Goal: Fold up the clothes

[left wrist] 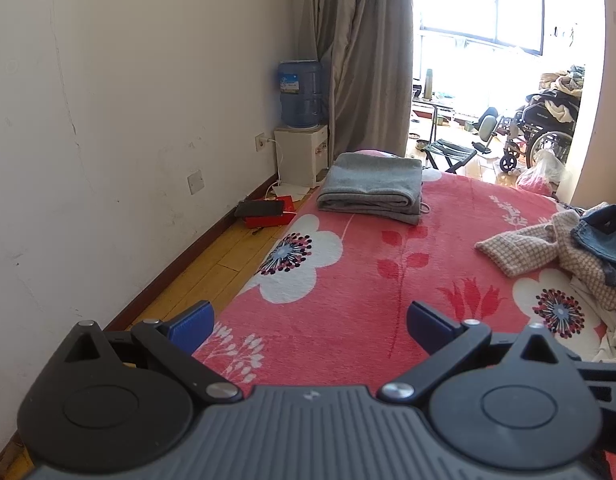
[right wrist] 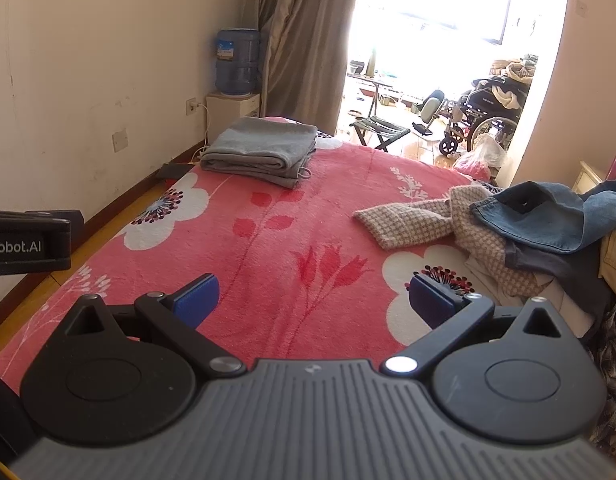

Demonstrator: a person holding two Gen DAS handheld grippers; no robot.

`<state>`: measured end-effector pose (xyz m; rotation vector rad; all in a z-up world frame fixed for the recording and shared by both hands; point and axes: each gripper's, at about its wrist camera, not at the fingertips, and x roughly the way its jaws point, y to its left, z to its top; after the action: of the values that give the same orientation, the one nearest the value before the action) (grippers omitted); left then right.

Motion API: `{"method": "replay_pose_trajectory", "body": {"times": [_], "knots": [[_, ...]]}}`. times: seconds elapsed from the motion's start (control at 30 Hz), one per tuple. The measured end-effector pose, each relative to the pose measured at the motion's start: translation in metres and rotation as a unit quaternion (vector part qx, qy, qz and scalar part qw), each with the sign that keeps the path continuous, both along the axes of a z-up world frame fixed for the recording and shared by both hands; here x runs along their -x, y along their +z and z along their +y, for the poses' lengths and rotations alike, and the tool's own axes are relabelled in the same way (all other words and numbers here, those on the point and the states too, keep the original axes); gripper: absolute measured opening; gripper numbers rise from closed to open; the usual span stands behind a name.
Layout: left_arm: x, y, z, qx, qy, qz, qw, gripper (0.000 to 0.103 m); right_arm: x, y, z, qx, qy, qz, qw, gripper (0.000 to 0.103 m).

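At the far left, a white wall (left wrist: 128, 120) runs back along a strip of wooden floor (left wrist: 212, 272). A red box (left wrist: 268, 218) with a dark flat thing on it lies on the floor by the skirting. Beyond it a blue water bottle (left wrist: 300, 94) stands upright on a white dispenser (left wrist: 302, 156), beside a grey curtain (left wrist: 359, 56).

The left gripper (left wrist: 309, 326) hovers over the near left edge of the bed (left wrist: 347, 280), its jaws spread wide and holding nothing. The bed is covered by a pink blanket with white flowers. At its far left corner lies a folded grey garment (left wrist: 371, 186), neat and flat, well apart from both grippers.

The right gripper (right wrist: 311, 300) hangs over the near middle of the bed, its jaws likewise released and empty. At the left edge of the right wrist view, part of the left gripper shows as a black block.

On the right side of the bed sits a heap of unfolded clothes (right wrist: 527, 240): a checked beige garment (right wrist: 411, 220) stretches left out of the heap onto the blanket, and a blue denim piece (right wrist: 547, 220) lies crumpled on top of it.

Through the bright doorway at the far right stand a folding stool (right wrist: 381, 128) and a wheelchair (right wrist: 479, 116) loaded with cloth.
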<state>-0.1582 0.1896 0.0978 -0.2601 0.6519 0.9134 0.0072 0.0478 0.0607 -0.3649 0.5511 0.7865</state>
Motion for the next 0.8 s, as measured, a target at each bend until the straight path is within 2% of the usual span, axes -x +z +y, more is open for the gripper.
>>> {"method": "replay_pose_trajectory", "body": {"times": [0.8], "knots": [[0.0042,0.0023,0.0002,-0.005,0.001,-0.004,1.0000,0.103,0.0030,-0.0017,0.0043,0.003,0.004,0.004,1.000,0.102]]}}
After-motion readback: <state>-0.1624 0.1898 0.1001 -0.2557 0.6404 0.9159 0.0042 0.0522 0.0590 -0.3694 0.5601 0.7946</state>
